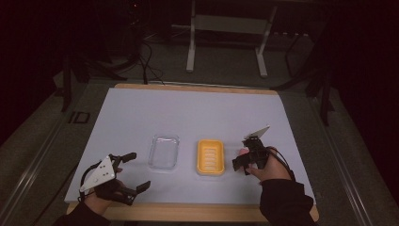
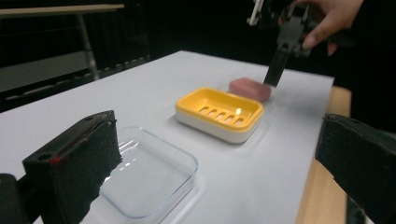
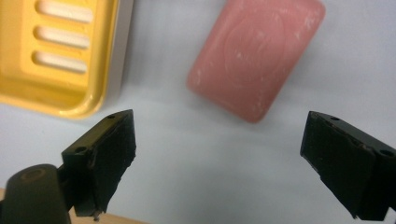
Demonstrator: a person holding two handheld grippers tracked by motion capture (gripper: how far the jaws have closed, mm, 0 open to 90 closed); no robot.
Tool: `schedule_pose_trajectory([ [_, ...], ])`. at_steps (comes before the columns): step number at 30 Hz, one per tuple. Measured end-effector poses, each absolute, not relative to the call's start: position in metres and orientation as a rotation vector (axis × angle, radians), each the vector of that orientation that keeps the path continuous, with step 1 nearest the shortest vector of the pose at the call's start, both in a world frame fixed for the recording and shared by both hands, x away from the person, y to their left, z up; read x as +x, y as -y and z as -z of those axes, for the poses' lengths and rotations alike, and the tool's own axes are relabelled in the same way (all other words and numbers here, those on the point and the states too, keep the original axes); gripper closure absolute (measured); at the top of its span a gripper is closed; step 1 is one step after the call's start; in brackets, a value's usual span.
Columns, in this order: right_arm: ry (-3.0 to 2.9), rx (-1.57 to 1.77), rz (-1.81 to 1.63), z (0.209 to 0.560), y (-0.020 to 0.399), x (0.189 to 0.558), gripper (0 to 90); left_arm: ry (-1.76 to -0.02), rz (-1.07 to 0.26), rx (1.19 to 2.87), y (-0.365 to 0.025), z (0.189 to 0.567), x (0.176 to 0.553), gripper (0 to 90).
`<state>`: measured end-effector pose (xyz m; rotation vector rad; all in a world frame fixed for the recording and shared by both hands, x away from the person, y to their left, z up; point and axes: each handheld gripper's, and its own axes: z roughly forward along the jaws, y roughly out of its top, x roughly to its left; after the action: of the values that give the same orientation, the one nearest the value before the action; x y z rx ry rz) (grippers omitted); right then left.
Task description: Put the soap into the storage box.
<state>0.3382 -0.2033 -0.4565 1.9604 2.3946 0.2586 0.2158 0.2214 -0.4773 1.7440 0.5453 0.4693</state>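
A pink bar of soap (image 3: 257, 56) lies flat on the white mat, just right of a yellow soap dish (image 1: 210, 157) with a slotted, empty insert. My right gripper (image 3: 224, 158) hangs open above the soap's near side, jaws pointing down, touching nothing. In the left gripper view the soap (image 2: 250, 88) sits behind the dish (image 2: 219, 113), with one right-gripper finger (image 2: 274, 70) just above it. A clear plastic tray (image 1: 164, 152) lies left of the dish. My left gripper (image 1: 139, 170) rests low at the front left, open and empty, aimed at the tray (image 2: 149, 172).
A white mat (image 1: 188, 113) covers most of the wooden tabletop, whose front edge (image 1: 188, 213) runs close to both hands. Beyond the table stand a white frame's legs (image 1: 190, 56) and some floor cables in a dark room.
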Motion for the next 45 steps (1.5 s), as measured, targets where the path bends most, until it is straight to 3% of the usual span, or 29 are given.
schedule_pose_trajectory([
  [16,-2.288,2.094,-0.227,0.469,0.199,0.376,10.4,-0.520,-0.462,1.775,-0.218,0.478,0.215,0.2],
  [28,-2.182,2.158,-0.171,0.476,0.204,0.390,20.9,-0.507,-0.448,1.790,-0.216,0.479,0.215,0.2],
  [35,-2.191,2.202,-0.151,0.485,0.203,0.392,21.7,-0.504,-0.444,1.796,-0.216,0.479,0.215,0.2],
  [45,-2.153,2.253,-0.115,0.495,0.205,0.393,32.3,-0.500,-0.452,1.808,-0.215,0.480,0.215,0.2],
])
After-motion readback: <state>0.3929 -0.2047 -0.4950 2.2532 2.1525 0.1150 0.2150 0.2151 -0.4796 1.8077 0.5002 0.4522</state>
